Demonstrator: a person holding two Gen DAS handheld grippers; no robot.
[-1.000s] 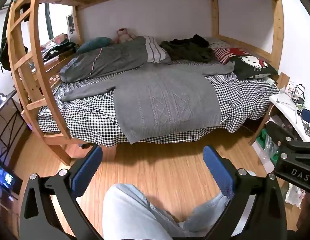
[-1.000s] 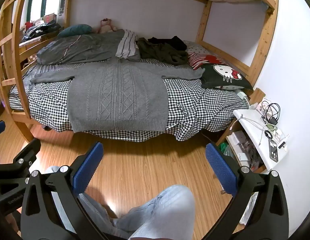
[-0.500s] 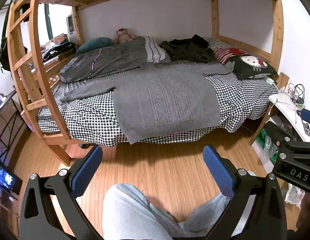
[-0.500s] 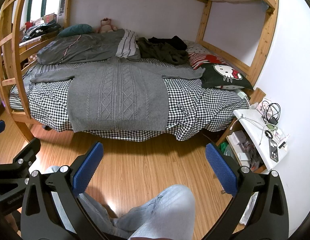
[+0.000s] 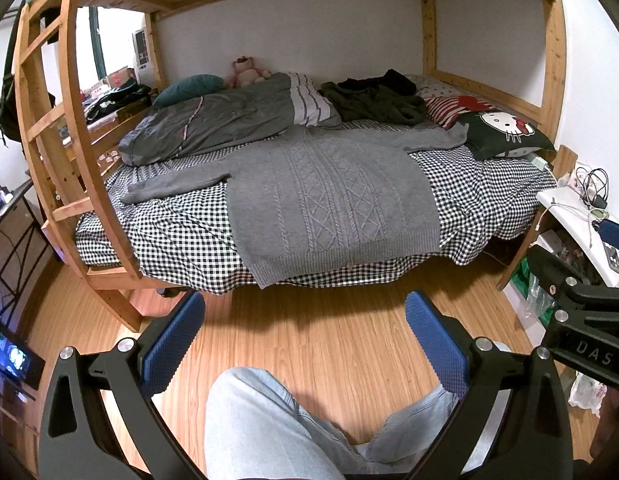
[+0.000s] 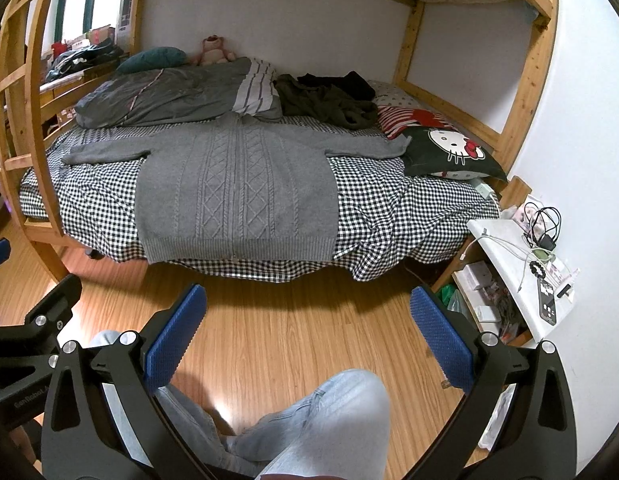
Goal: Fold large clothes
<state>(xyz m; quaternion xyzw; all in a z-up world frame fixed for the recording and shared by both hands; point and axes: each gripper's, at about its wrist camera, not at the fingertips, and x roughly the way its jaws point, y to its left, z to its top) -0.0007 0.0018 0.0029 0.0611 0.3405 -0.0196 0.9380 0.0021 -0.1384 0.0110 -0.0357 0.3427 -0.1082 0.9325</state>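
Grey sweater [image 5: 329, 196] lies flat mid-frame on the checked bed [image 5: 481, 196] — left hand-held gripper [image 5: 305, 344] and right hand-held gripper [image 6: 309, 336] both released, low in frame.

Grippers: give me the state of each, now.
Left gripper: open, holding nothing, short of the grey sweater.
Right gripper: open, holding nothing.

Reading what I can: white letters "DAS" on the black body of my right tongs [image 5: 589, 344], at the right edge of my left camera's view. On my left tongs [image 6: 25, 376], low left in the right camera's view, faint lettering, something like "Genrobot", though I can't make it out for sure. The glowing screen [image 5: 9, 356] on the far left is too blurred to read.
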